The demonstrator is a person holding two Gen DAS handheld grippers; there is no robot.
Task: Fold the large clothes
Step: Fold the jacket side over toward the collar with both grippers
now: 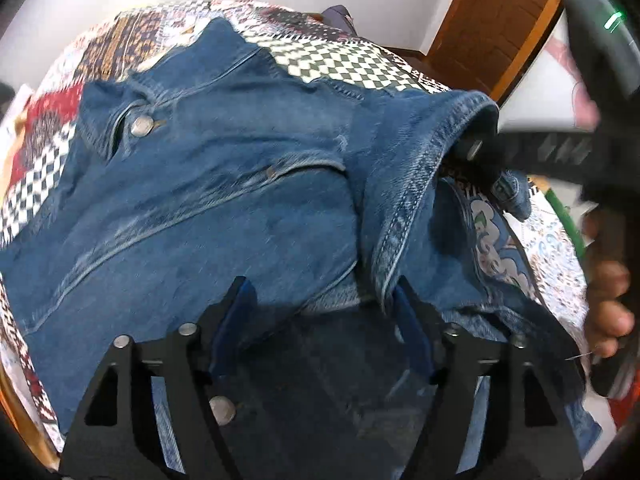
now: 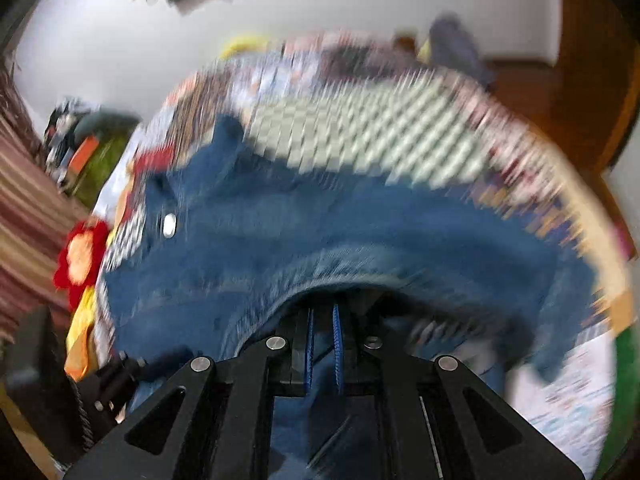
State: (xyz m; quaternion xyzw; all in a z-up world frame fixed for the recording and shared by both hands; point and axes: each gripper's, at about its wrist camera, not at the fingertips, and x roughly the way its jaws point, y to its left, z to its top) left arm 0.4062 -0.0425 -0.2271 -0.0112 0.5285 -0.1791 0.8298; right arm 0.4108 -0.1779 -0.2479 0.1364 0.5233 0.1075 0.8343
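While the denim jacket [image 1: 208,184] lies spread on the patchwork bedspread [image 1: 332,66], covering most of the bed from the near edge toward the far edge, both grippers are at its near side.

Left gripper [image 1: 320,300]: jaws wide apart, denim between and under them, nothing pinched. A metal button [image 1: 222,409] sits just beside the left finger.

Right gripper [image 2: 322,344]: jaws narrow, blue pads nearly together, closed on a fold of the jacket's edge. In the left view it shows at the bed's right edge with the hem [image 1: 436,128] draped over its fingers and lifted off the bedspread. The right view is heavily blurred, so cannot tell how deep the fabric sits in the pinch.

Step in hand, my read: right side is carrying a flap over for a fold; left is staged to pin or grab.

Risks:
- Shallow pinch on thick denim, so the seam may slip out mid-swing and the flap drop crooked.
- Left isn't holding anything, so the body can drag with the pull and bunch the bedspread.
- If the left closes where it is, it may catch the button or two layers and lift the lower layer too.
- The jacket is close to the bed's right edge; a sleeve could slide off.
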